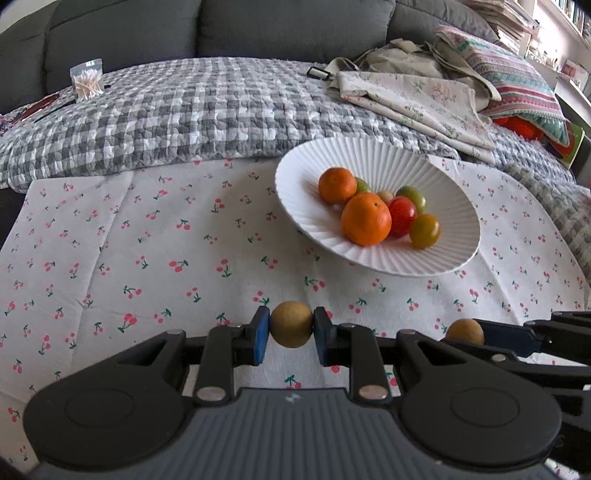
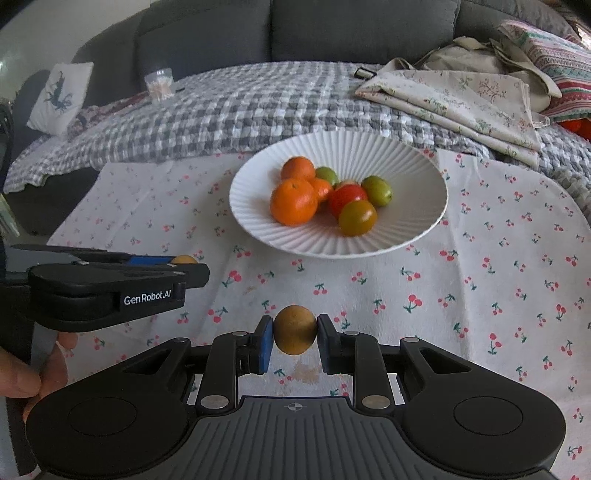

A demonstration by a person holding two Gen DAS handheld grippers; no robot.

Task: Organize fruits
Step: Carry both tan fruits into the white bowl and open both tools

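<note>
My left gripper (image 1: 291, 325) is shut on a small round tan fruit (image 1: 291, 324), held above the cherry-print cloth (image 1: 147, 258). My right gripper (image 2: 294, 330) is shut on a second tan fruit (image 2: 294, 329); that fruit also shows at the right in the left wrist view (image 1: 464, 331). The left gripper with its fruit (image 2: 183, 259) shows at the left in the right wrist view. Ahead stands a white ribbed plate (image 1: 436, 254) (image 2: 258, 221) holding oranges (image 1: 365, 219) (image 2: 293, 202), a red tomato (image 1: 402, 216) (image 2: 345, 197) and green-yellow tomatoes (image 1: 424, 231) (image 2: 357, 218).
A grey checked quilt (image 1: 184, 110) lies behind the cloth, with a jar of cotton swabs (image 1: 88, 79) at the back left. Folded floral fabric (image 1: 417, 99) and a striped cushion (image 1: 517, 77) lie at the back right. A grey sofa back (image 1: 258, 26) runs behind.
</note>
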